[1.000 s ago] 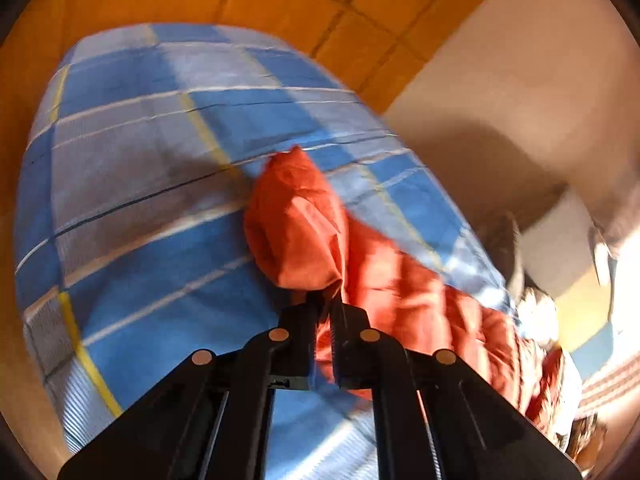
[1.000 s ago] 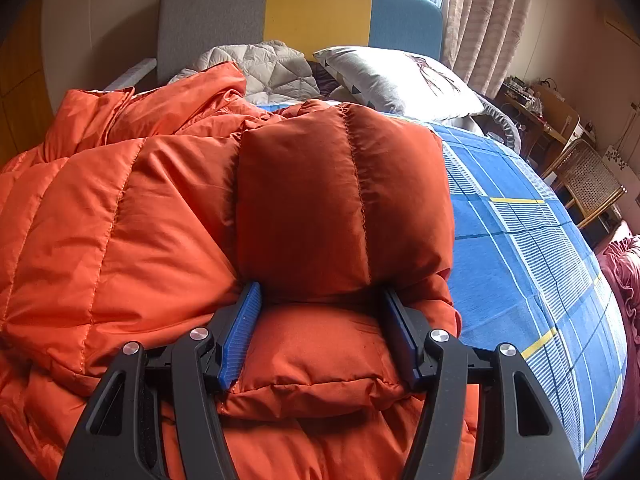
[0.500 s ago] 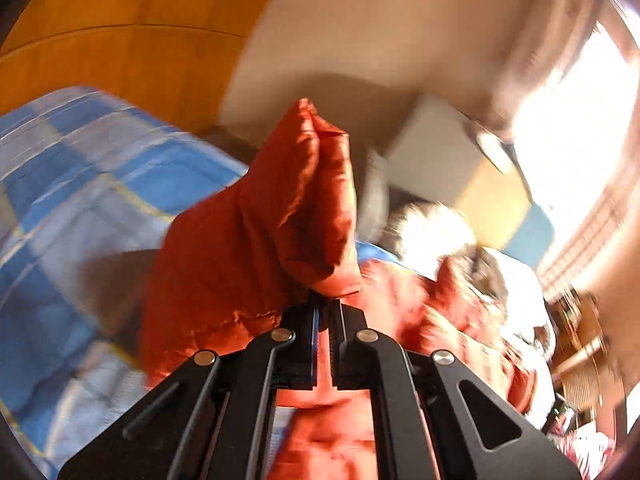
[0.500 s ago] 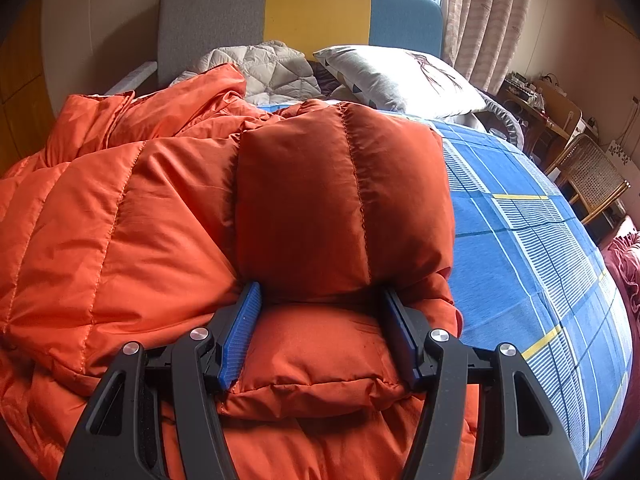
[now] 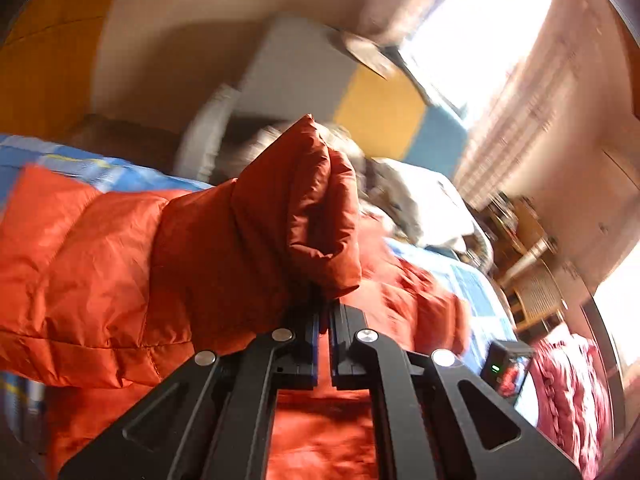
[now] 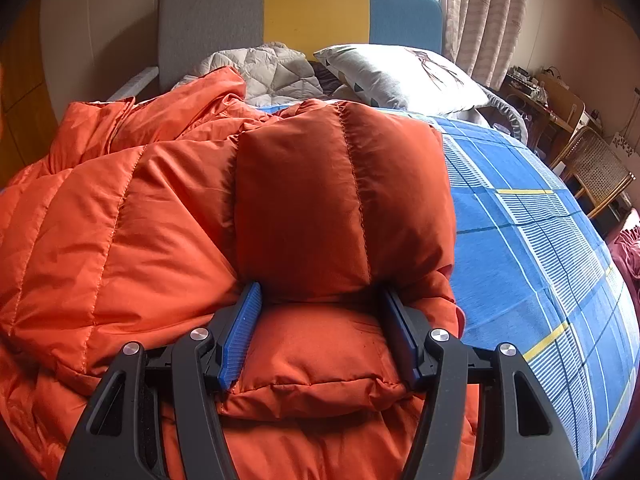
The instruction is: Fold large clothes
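We've got the left gripper (image 5: 324,316) clenched on a corner of the orange down jacket (image 6: 160,216), that pinched flap standing up straight ahead of its fingers. The jacket's bulk sprawls along the left side of the bed (image 6: 520,240), long axis running toward the headboard (image 6: 312,4). Our right gripper (image 6: 320,336) sits wide apart, straddling a puffy folded panel without squeezing it. Since a second ago the left view has swung from bedsheet up to headboard and window, so the flap is coming over; the right hasn't budged.
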Available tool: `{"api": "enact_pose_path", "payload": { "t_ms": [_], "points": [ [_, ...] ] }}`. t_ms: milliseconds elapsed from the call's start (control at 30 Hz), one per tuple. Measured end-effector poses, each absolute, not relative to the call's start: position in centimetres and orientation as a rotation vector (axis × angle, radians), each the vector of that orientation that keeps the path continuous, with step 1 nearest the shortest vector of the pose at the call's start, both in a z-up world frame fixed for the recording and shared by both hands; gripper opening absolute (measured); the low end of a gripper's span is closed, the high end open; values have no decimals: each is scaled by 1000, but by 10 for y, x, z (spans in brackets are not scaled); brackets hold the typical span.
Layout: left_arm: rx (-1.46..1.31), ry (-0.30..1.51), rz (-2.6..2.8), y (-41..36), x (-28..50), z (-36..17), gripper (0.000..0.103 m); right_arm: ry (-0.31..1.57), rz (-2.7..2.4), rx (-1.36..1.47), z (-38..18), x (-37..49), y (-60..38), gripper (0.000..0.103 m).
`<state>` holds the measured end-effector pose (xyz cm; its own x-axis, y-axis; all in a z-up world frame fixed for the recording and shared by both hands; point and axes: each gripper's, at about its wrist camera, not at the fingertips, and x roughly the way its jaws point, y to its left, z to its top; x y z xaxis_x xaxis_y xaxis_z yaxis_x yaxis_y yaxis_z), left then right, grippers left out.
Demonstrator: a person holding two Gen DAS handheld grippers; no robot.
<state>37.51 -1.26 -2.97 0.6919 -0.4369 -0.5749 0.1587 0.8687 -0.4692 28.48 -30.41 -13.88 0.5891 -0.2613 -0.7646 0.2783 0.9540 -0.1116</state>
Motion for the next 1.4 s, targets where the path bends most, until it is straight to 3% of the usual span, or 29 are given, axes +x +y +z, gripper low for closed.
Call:
{"api": "enact_pose_path", "payload": {
  "t_ms": [267, 667, 767, 833, 900, 1133, 1400],
  "points": [
    [-323, 819, -509, -96, 383, -46, 3, 882, -297, 51, -139, 284, -308, 60],
    [-325, 928, -599, -129, 399, -83, 4, 881, -294, 53, -139, 284, -309, 60],
    [-334, 936, -611, -130, 398, -82, 15, 882, -296, 50, -139, 284, -309, 60],
    [-335, 919, -614, -128, 393, -77, 41, 883, -297, 49, -139, 284, -309, 60],
    [-346, 898, -624, -122, 386, -70, 49, 883, -298, 48, -139, 284, -309, 60],
    [-359, 820, -539, -63, 347, -49, 49, 887, -305, 41, -137, 283, -308, 60],
    [-342, 858, -292, 30, 308, -90, 49, 880, -331, 56, -125, 275, -307, 56]
  ]
}}
